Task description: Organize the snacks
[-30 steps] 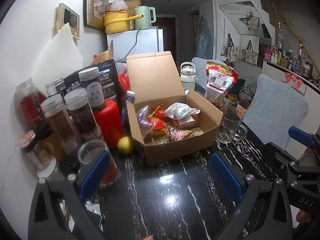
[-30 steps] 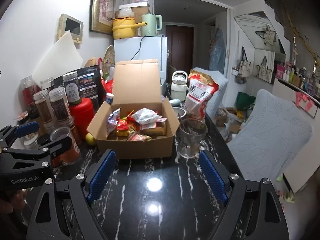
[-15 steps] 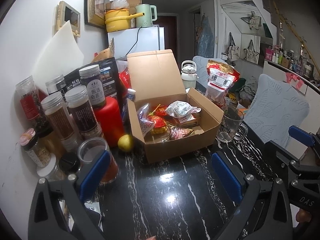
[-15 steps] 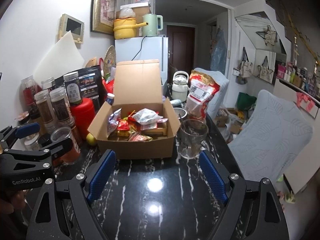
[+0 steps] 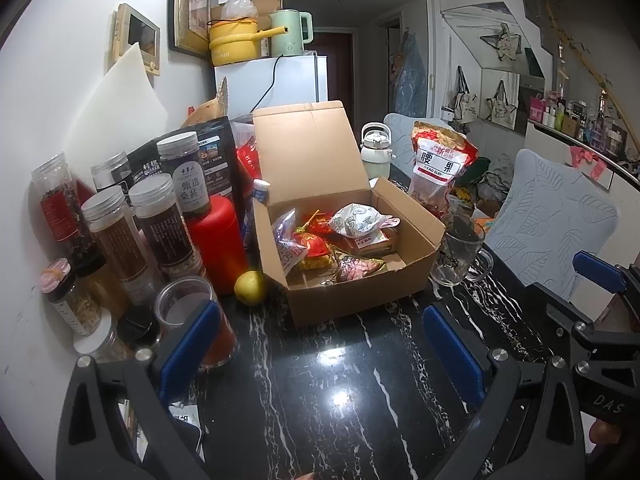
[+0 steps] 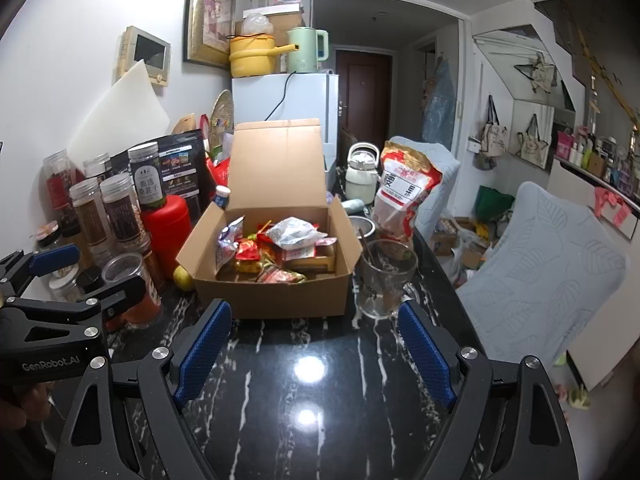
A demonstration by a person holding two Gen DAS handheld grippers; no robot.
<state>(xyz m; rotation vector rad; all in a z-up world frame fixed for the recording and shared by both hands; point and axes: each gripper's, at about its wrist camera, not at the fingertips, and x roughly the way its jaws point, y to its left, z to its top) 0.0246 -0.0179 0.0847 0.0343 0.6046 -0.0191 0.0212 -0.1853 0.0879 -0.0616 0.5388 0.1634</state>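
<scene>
Snacks [image 5: 340, 240] lie piled in the open cardboard box [image 5: 360, 292] on the black marbled desk [image 5: 320, 380], ahead of both my hand-held grippers: a white crinkled packet [image 6: 294, 232] on top, red wrappers [image 6: 250, 250] to its left, a pale bag [image 5: 286, 246] leaning against the left wall. The box lid [image 6: 278, 164] stands upright at the back. My left hand-held gripper [image 5: 320, 338] hangs wide open over bare desk short of the box, holding nothing; its left finger [image 5: 192, 340] is in front of a clear cup [image 5: 188, 304]. My right hand-held gripper [image 6: 314, 348] is likewise spread wide and empty, both blue pads just short of the box's front wall. A glass mug [image 6: 384, 280] stands just right of the box, and a big bag of cashews [image 6: 404, 196] stands behind it. A yellow fruit [image 5: 250, 288] sits at the box's left front corner, beside a red canister [image 5: 218, 240]. Jars [image 5: 116, 236] crowd the desk against the wall on the left. Behind the box are a white kettle [image 6: 360, 176] and a fridge [image 6: 296, 100].
</scene>
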